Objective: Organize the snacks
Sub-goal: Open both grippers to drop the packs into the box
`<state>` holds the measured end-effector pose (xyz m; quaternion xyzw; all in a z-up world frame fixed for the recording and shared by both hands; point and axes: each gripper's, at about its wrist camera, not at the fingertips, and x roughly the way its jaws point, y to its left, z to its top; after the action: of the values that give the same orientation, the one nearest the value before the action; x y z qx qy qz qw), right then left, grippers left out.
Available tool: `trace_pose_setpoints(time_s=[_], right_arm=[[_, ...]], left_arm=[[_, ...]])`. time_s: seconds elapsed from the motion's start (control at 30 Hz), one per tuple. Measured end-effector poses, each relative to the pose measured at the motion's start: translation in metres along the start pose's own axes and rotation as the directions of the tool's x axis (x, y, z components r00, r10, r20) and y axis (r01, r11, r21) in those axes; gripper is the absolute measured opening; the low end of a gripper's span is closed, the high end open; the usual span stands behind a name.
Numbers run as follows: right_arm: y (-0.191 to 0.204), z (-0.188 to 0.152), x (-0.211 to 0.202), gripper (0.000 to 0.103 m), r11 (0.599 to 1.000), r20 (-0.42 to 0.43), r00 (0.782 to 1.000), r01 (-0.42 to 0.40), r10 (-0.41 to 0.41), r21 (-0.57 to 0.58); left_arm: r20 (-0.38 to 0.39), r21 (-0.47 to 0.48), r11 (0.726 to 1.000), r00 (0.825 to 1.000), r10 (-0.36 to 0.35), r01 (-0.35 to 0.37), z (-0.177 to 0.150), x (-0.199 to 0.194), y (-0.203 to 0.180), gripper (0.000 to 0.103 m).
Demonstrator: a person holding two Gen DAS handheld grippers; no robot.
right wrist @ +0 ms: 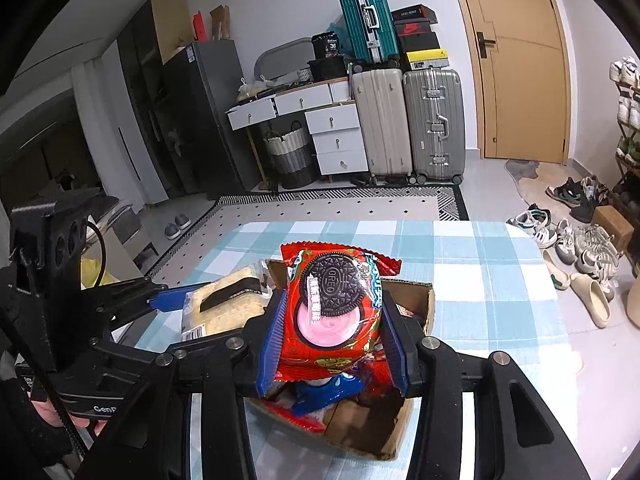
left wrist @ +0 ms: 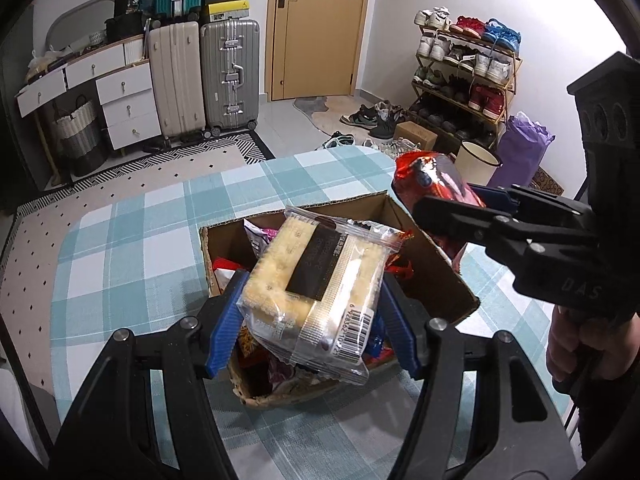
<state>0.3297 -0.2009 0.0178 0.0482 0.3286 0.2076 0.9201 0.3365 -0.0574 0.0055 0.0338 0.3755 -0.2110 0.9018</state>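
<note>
L gripper (left wrist: 310,300) is clamped on a clear-wrapped cracker pack (left wrist: 316,276), R gripper (right wrist: 332,328) pinches a red Oreo pack (right wrist: 334,312); both are held just above the open cardboard box (left wrist: 432,264) w/ other snacks inside, on the checked tablecloth (left wrist: 132,248). To do it well, I'd lower one pack at a time, lay it flat in a free gap & keep grips light, since crackers prob crush easily.

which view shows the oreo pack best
The right wrist view: the red Oreo pack faces the camera, cookie picture and logo readable, clamped in the right gripper. The left wrist view shows it only side-on at the right, partly hidden by that gripper.
</note>
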Motion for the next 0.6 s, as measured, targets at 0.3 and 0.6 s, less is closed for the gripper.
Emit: trace_pose_setpoints(time_s=[0.3, 0.6], right_arm=[[-0.010, -0.007, 0.032, 0.047, 1.000, -0.040, 0.999, 0.001, -0.001, 0.003], [-0.015, -0.010, 0.032, 0.064, 1.000, -0.014, 1.000, 0.004, -0.004, -0.003]], left_arm=[[-0.014, 0.018, 1.000, 1.000, -0.008, 0.009, 0.002, 0.019, 0.005, 0.063], [0.020, 0.026, 0.999, 0.999, 0.042, -0.043, 0.007, 0.011, 0.008, 0.073]])
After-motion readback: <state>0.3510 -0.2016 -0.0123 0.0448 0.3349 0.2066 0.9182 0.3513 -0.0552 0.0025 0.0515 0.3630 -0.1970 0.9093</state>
